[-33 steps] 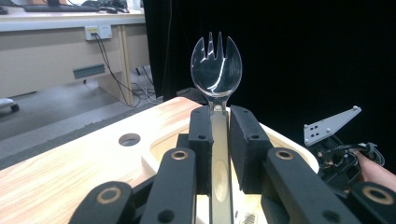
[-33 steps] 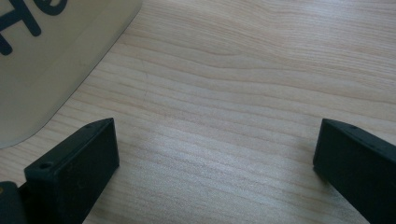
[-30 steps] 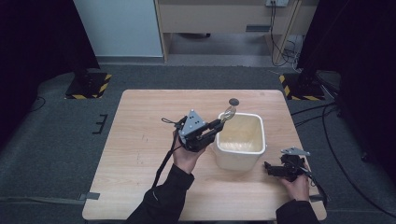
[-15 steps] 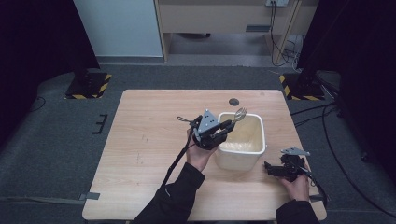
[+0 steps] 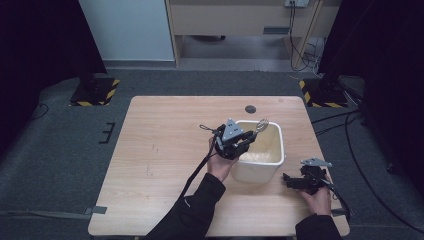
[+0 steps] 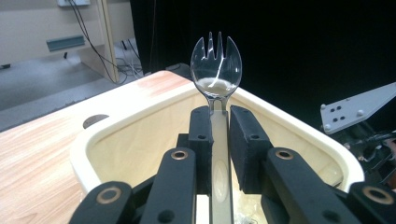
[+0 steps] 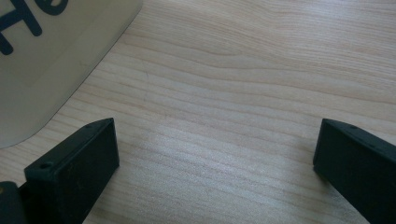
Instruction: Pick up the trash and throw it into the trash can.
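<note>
While the person's left hand point(image 5: 221, 162) holds its gripper up over the near-left rim of the cream plastic tub point(image 5: 276, 150), the left gripper point(image 6: 219, 123) has its fingers point(image 6: 201, 135) pinched tight on the flat handle of a clear plastic spork point(image 6: 216, 70). From the left gripper view the spork stands straight out between the two black pads, bowl and short tines pointing away, with its head above the tub's open mouth and the far rim behind it. In the high view the same spork point(image 5: 261, 125) shows as a small glinting head over the tub's far-left corner, just beyond the left gripper point(image 5: 235, 142) with its grey three-cornered plate on top and its cable trailing back along the sleeve. The tub sits on the light wooden desk point(image 5: 165, 145), a little right of the middle, with something pale lying in its bottom that I can't make out. Off to the right, near the desk's front corner, the right hand point(image 5: 314, 199) rests with the right gripper point(image 5: 292, 181) low on the wood, pointing toward the tub's side but apart from it. In the right gripper view its fingers point(image 7: 74, 161) stand spread wide with bare desk between them, and the tub's wall, bearing dark lettering, fills the upper left corner. A small dark round spot point(image 5: 250, 109) marks the desk beyond the tub.
</note>
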The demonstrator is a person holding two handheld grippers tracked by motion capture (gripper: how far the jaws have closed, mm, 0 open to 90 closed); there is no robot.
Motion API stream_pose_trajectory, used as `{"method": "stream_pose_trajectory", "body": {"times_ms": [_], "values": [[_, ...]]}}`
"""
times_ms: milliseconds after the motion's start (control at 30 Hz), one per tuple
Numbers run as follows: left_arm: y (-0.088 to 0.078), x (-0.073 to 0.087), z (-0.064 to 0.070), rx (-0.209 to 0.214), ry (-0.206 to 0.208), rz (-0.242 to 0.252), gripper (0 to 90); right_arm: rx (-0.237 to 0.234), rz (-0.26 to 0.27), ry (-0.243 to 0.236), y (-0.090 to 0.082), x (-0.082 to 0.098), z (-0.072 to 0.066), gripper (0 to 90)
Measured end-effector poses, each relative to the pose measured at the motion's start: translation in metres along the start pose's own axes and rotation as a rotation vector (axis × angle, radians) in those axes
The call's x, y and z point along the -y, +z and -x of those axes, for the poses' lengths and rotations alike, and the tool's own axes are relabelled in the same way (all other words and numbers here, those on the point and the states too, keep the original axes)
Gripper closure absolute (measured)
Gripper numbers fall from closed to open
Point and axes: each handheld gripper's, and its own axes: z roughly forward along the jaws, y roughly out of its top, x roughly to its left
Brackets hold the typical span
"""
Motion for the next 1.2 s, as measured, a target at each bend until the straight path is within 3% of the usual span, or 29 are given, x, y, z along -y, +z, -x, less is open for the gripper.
{"method": "stream_pose_trajectory", "body": {"times_ms": [233, 400, 667, 767, 967, 1200], "values": [[0.001, 0.001, -0.001, -0.002, 0.004, -0.013, 72.8, -0.001, 0.002, -0.001, 0.0, 0.0, 0.0, 0.3], [-0.007, 0.001, 0.0, -0.012, 0.026, -0.01, 68.5, -0.002, 0.002, -0.002, 0.0, 0.0, 0.0, 0.3], [-0.034, 0.005, -0.005, -0.029, 0.038, -0.001, 62.5, -0.001, 0.002, -0.002, 0.0, 0.0, 0.0, 0.3], [-0.052, 0.01, -0.013, -0.052, 0.036, -0.006, 60.1, -0.002, 0.002, -0.004, 0.0, 0.0, 0.0, 0.3], [-0.073, 0.017, -0.023, -0.089, 0.046, -0.025, 55.7, -0.002, 0.002, -0.004, 0.0, 0.0, 0.0, 0.3], [-0.1, 0.038, -0.036, -0.127, 0.044, -0.068, 51.2, -0.002, 0.001, -0.003, 0.0, 0.0, 0.0, 0.3]]}}
